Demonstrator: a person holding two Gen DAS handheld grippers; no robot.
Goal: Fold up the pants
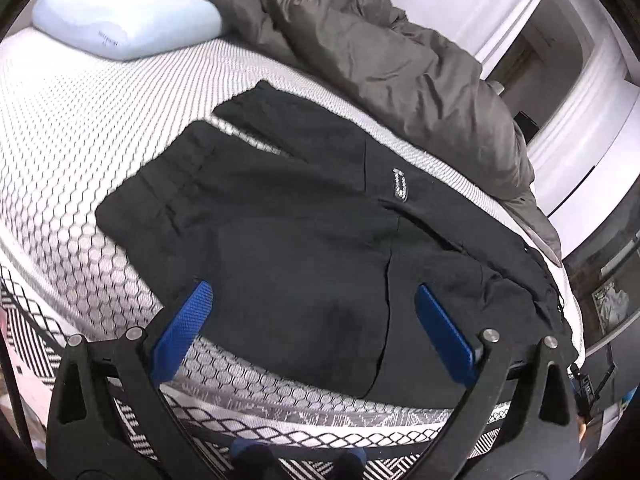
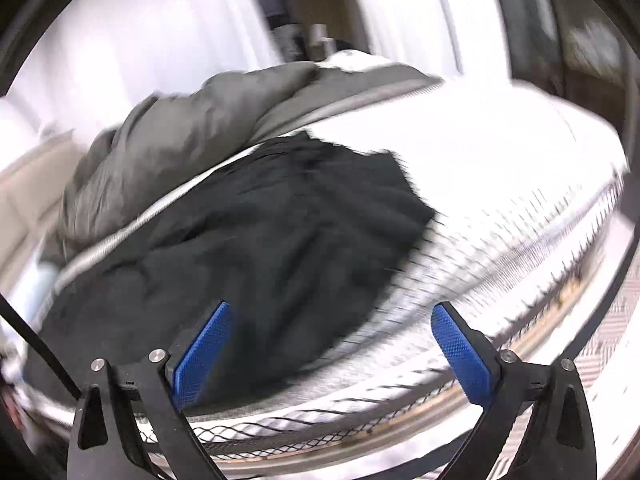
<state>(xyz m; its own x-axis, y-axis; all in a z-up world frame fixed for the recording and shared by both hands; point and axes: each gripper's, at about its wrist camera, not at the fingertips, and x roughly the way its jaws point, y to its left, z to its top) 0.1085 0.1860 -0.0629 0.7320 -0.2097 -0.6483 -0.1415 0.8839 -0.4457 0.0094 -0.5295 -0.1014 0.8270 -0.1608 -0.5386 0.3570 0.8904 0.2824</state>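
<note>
Pants (image 1: 288,216) lie on the bed (image 1: 80,152); pillow (image 1: 124,20) behind at left, bunched duvet (image 1: 392,68) behind at right.

Patterned mattress (image 1: 80,152), pale blue pillow (image 1: 124,20), rumpled grey duvet (image 1: 400,64), white curtains (image 1: 576,128) behind.

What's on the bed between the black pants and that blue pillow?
Nothing: only bare patterned mattress lies between the pants and the pillow, as the left wrist view shows.
</note>
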